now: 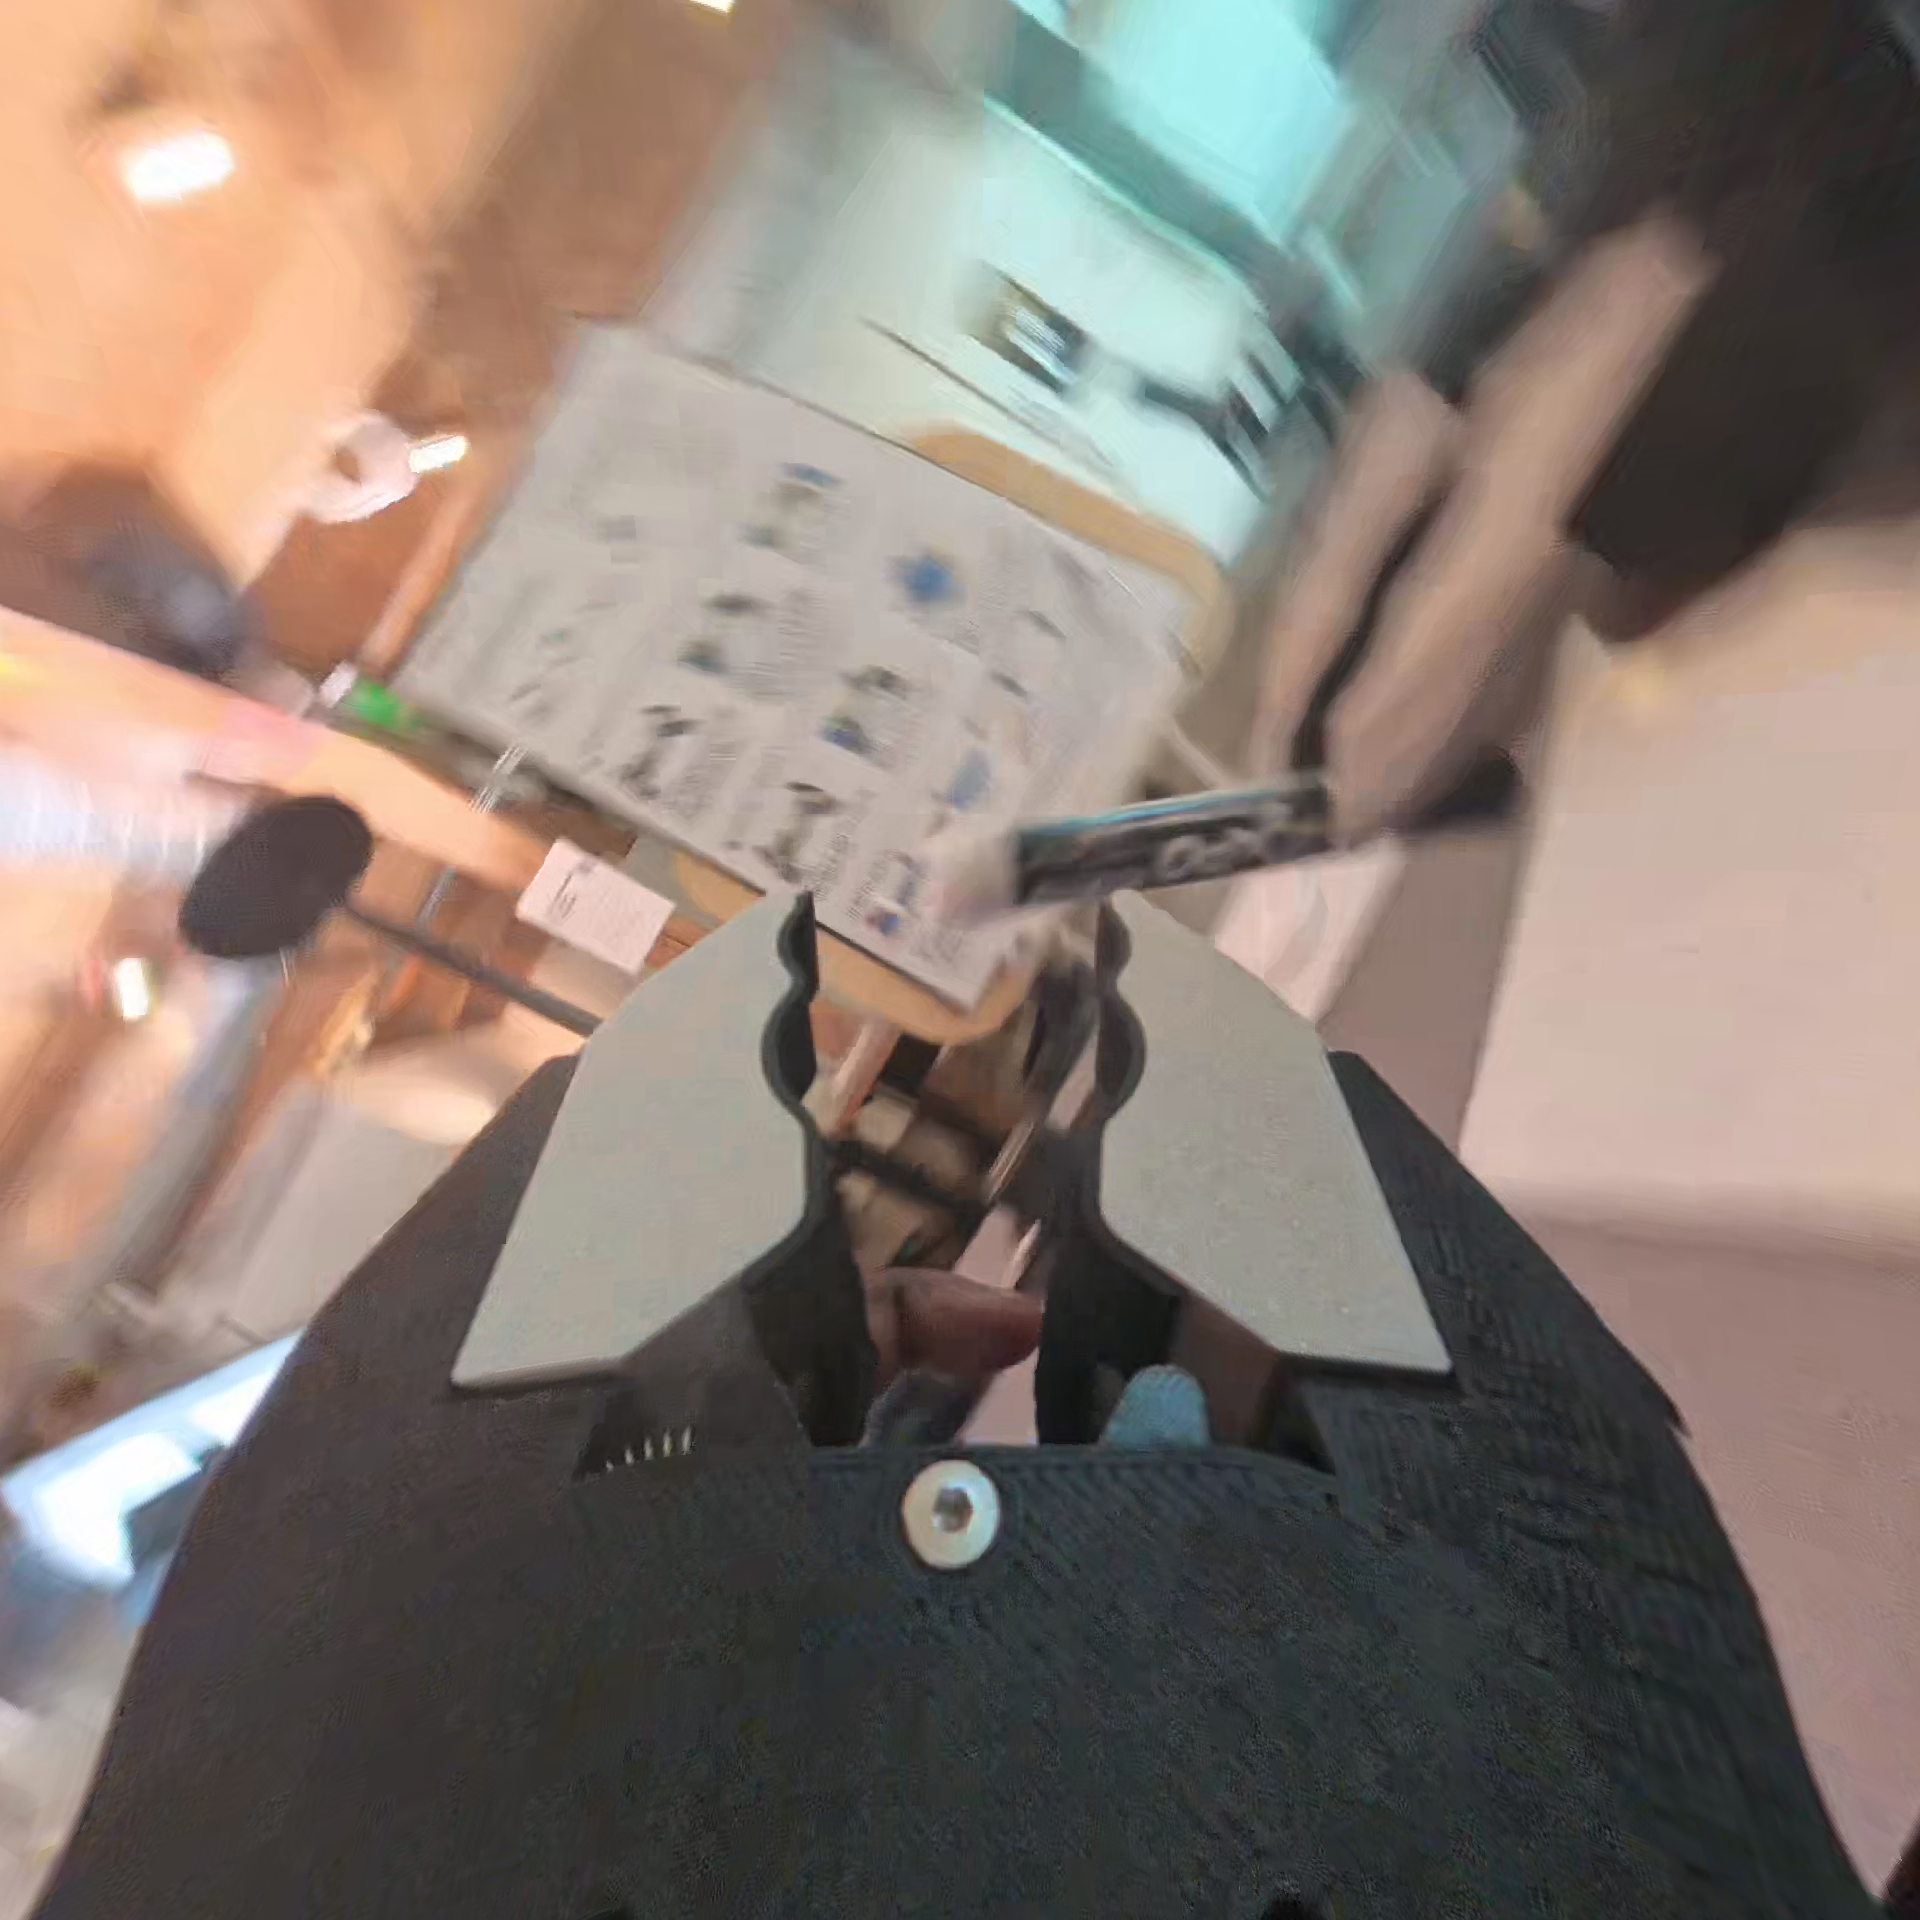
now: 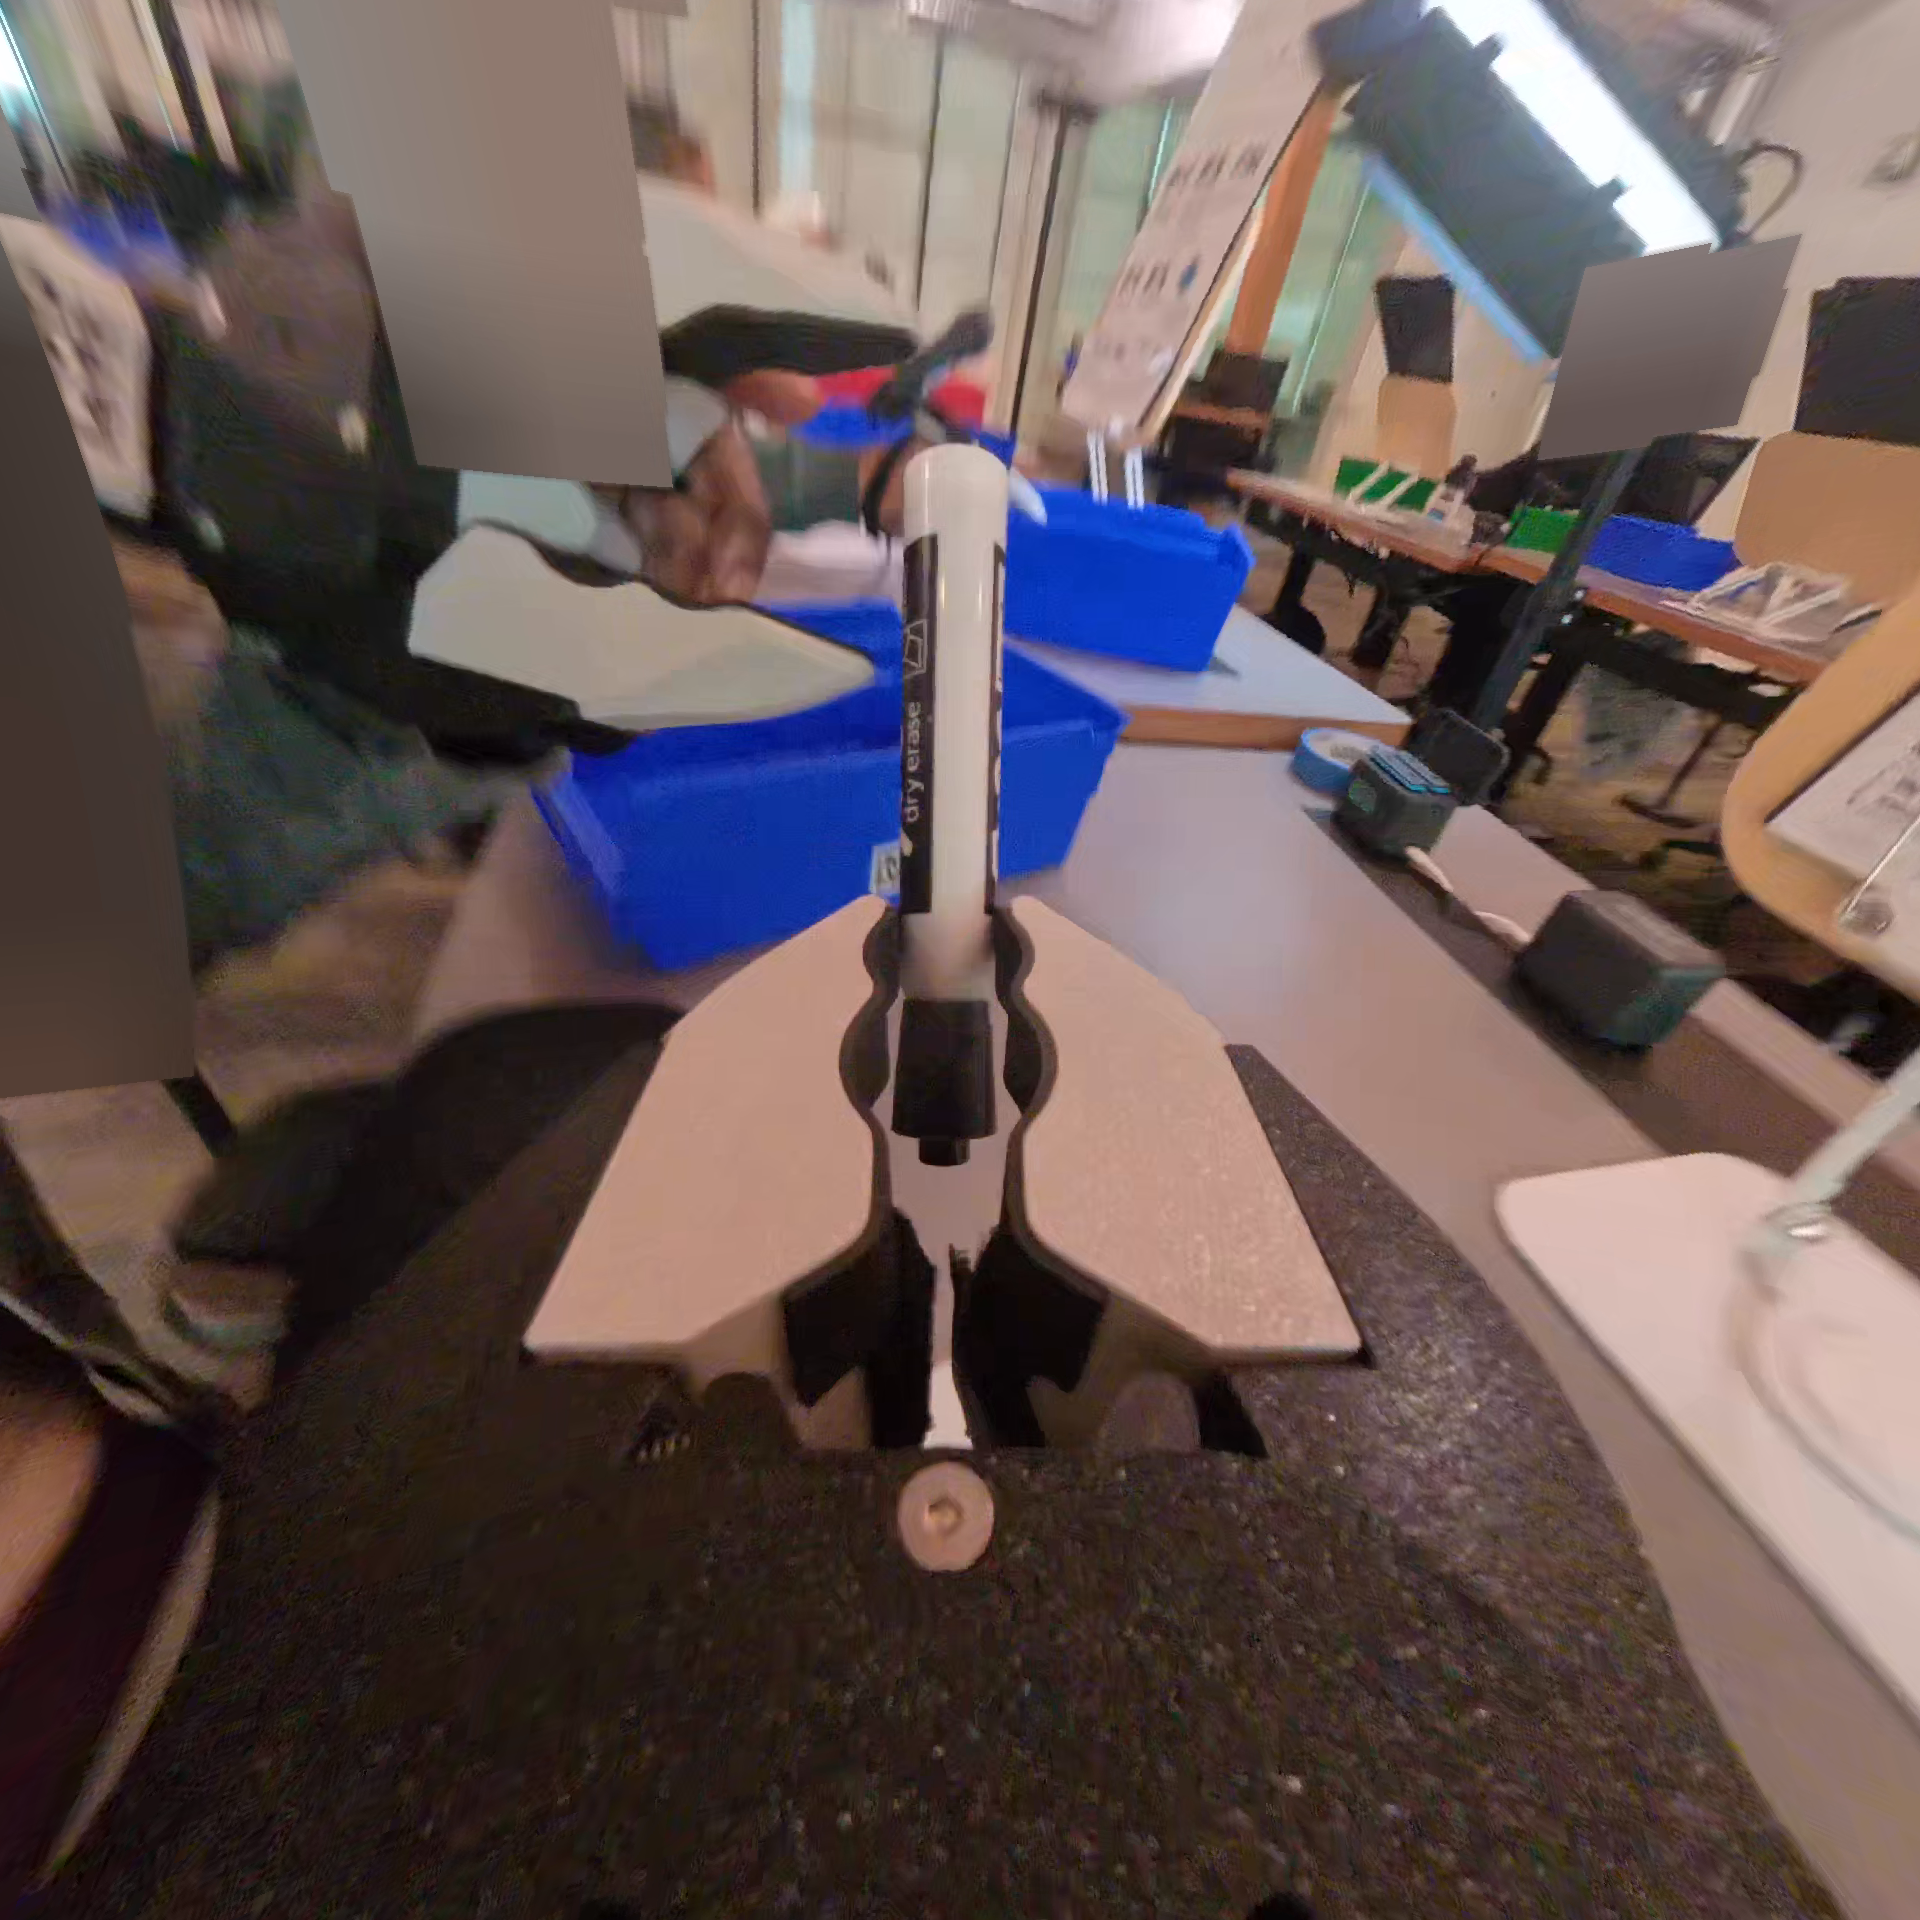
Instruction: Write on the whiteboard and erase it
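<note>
Marker in hand; writing not begun.
Right gripper (image 2: 943, 1023) clamps white, black-labelled dry-erase marker (image 2: 951, 686), uncapped; left gripper (image 1: 951, 1029) gapes empty; whiteboard unseen, must be reached.

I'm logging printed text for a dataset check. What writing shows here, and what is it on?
I don't quote writing; these things bear it:
Marker, held by the right gripper: print along its label.
Blue bin: small sticker, too blurred to read.
Poster board: printed sheet, too blurred to read.
</note>
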`<state>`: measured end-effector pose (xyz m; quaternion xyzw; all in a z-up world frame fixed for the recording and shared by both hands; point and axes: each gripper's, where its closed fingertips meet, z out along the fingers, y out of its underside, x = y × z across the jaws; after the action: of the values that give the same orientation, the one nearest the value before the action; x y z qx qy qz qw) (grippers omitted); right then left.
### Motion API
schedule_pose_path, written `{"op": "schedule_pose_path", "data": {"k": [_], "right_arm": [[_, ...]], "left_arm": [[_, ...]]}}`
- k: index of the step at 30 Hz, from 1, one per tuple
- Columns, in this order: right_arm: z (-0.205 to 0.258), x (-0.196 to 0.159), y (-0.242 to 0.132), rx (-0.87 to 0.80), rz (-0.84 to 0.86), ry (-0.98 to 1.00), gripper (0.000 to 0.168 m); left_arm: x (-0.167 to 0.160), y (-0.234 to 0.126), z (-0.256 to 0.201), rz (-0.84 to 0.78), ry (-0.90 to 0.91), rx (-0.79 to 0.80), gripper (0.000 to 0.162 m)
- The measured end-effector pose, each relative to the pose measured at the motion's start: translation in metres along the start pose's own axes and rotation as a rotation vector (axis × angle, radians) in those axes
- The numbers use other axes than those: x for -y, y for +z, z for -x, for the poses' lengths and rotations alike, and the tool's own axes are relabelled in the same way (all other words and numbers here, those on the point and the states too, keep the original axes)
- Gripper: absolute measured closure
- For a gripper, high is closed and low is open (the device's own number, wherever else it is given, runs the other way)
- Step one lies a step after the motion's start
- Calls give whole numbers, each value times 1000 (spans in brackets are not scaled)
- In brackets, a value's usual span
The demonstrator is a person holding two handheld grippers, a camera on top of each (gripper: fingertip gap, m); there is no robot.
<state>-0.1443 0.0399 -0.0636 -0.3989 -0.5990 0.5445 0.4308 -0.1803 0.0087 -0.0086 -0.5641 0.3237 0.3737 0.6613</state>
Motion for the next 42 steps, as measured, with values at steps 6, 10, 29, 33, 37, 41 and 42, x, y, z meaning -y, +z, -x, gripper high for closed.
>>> {"op": "schedule_pose_path", "data": {"k": [6, 10, 29, 33, 37, 41, 42], "right_arm": [[-19, 46, -49, 208, -685, 670, 151], [-12, 36, -40, 105, -664, 550, 151], [29, 7, -35, 149, -181, 40, 149], [27, 4, -33, 112, -194, 53, 149], [31, 1, -33, 114, -195, 70, 149], [47, -11, -36, 108, -111, -80, 149], [56, -11, -38, 111, -95, -152, 149]], "left_arm": [[20, 6, -52, -162, -826, -173, 108], [31, 23, -93, -105, -883, -309, 108], [28, 5, -126, -41, -351, -650, 142], [21, 13, -130, 13, -313, -598, 133], [19, 14, -136, 15, -310, -608, 144], [21, -3, -154, 21, -444, -844, 145], [27, -13, -160, 3, -550, -985, 145]]}}
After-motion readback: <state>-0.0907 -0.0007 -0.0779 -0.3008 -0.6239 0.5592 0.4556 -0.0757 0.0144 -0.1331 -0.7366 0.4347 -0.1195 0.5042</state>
